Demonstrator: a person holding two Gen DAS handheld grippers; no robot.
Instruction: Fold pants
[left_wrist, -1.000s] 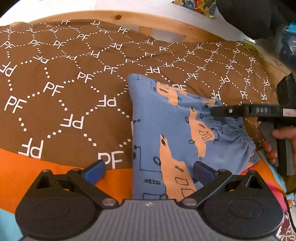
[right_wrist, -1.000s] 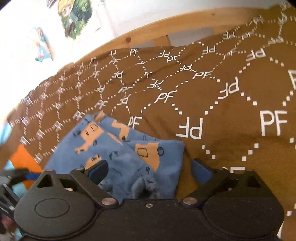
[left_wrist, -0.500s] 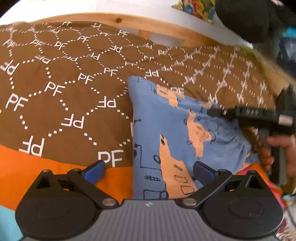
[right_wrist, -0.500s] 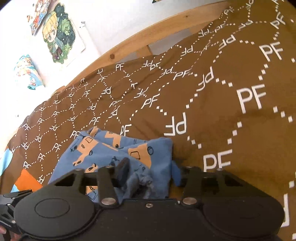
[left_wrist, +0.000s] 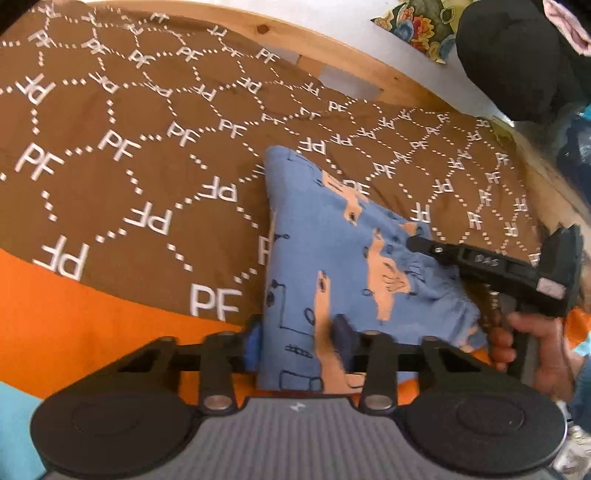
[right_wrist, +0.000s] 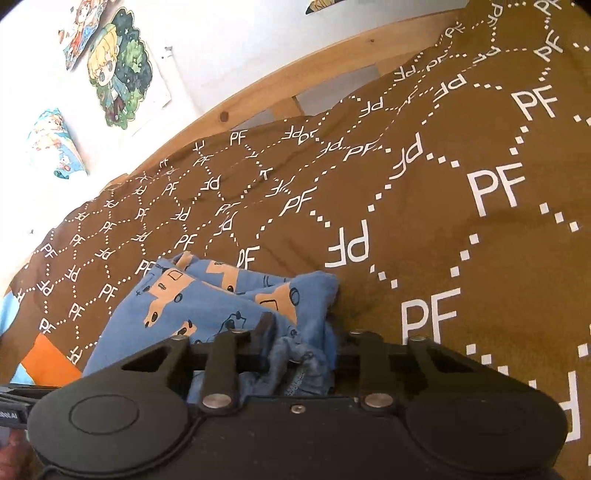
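Both sets of fingers are pinching the blue pants (left_wrist: 332, 258) on the brown bedspread (left_wrist: 129, 184), one at each near corner.

Left gripper (left_wrist: 295, 338) has its fingers drawn in on the near hem edge of the pants, cloth bunched between them; right gripper (right_wrist: 295, 332) is clamped on the gathered waistband end, just beside it. Holding two corners like this looks meant for lifting that edge and carrying it toward the far end of the pants, nearer the wooden bed frame (left_wrist: 332, 48), for another fold. Pants lie partly folded already, layers stacked. Each tool's own body hides the cloth right at the pinch, so how many layers are caught is hard to say.
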